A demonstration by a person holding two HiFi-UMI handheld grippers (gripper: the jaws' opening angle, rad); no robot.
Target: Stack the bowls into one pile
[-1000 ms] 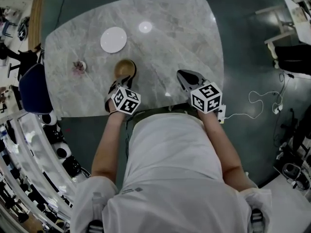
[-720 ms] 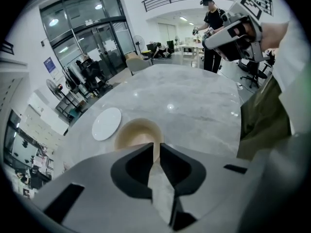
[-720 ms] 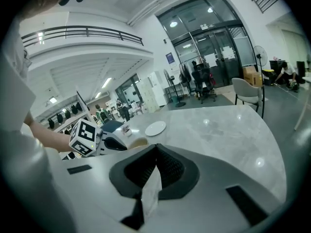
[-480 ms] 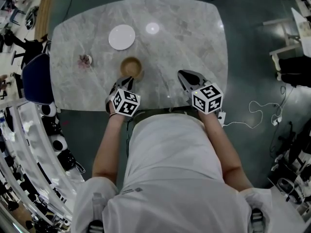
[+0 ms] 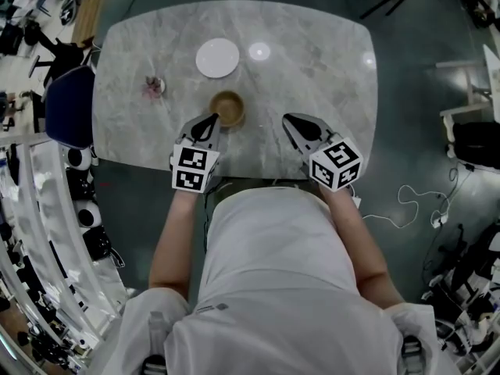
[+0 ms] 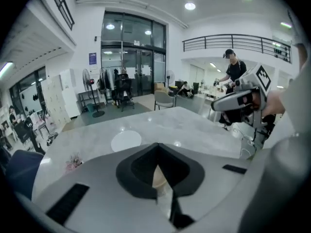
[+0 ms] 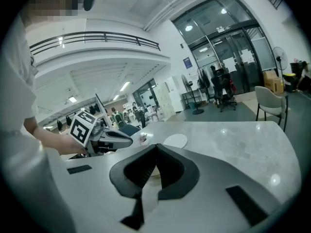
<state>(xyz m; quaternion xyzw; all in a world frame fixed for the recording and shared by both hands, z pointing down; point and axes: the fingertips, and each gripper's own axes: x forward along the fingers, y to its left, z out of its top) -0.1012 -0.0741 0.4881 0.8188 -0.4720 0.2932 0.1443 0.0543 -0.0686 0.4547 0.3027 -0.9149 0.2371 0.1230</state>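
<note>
A brown bowl (image 5: 227, 108) stands on the marble table (image 5: 312, 61), near its front edge. My left gripper (image 5: 213, 119) hangs just left of the bowl and nearer to me, above the table. Its jaws have just closed the last bit and are shut with nothing between them. In the left gripper view, a pale bit of the bowl (image 6: 159, 179) shows behind the shut left gripper (image 6: 156, 145). My right gripper (image 5: 288, 119) is to the right of the bowl, apart from it, shut and empty. The right gripper (image 7: 155, 145) also looks shut in its own view.
A white plate (image 5: 217, 57) lies behind the bowl, and a small pink item (image 5: 154, 86) lies toward the table's left side. A dark blue chair (image 5: 69, 108) stands at the left edge. A white cable (image 5: 406, 201) runs over the floor on the right.
Both grippers have lifted off the table. The left one has rolled, so its marker cube shows another face. The bowl stays on the table.
</note>
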